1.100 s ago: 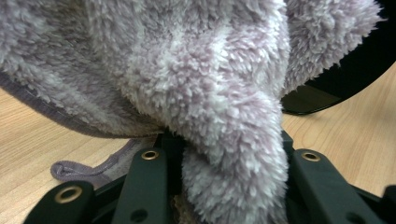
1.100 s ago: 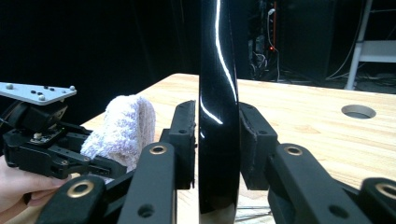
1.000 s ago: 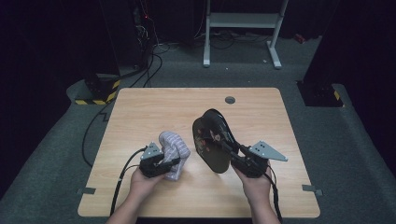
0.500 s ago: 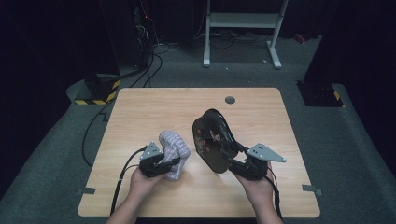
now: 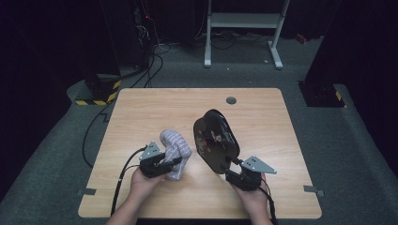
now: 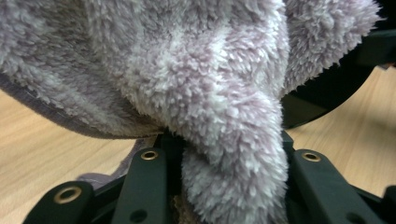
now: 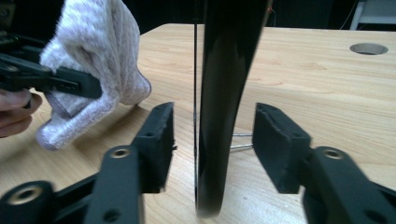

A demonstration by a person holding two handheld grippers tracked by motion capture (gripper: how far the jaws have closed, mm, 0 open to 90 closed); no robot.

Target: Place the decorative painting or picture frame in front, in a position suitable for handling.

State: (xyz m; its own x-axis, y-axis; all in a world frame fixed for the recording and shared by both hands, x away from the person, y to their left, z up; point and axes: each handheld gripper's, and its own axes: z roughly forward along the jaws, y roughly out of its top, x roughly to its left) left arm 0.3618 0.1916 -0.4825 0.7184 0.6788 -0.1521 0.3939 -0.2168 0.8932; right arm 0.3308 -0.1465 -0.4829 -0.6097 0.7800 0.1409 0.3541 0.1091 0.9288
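Fluffy lilac cloth (image 5: 175, 146) sits clenched in the left tongs (image 5: 176, 161) near the surface's (image 5: 263, 112) front edge. Just beside it, a black plate (image 5: 215, 139) stands upright between the right tongs (image 7: 212, 144), whose pads, just closing, stay clear of it.

Overhead light falls evenly on the table (image 5: 155, 108); surroundings from 9 through 3 o'clock stay dark. The plate (image 7: 219, 93) carries glare streaks (glossy surface). The towel (image 6: 196, 93) sits sharp; the near jaws blur slightly.
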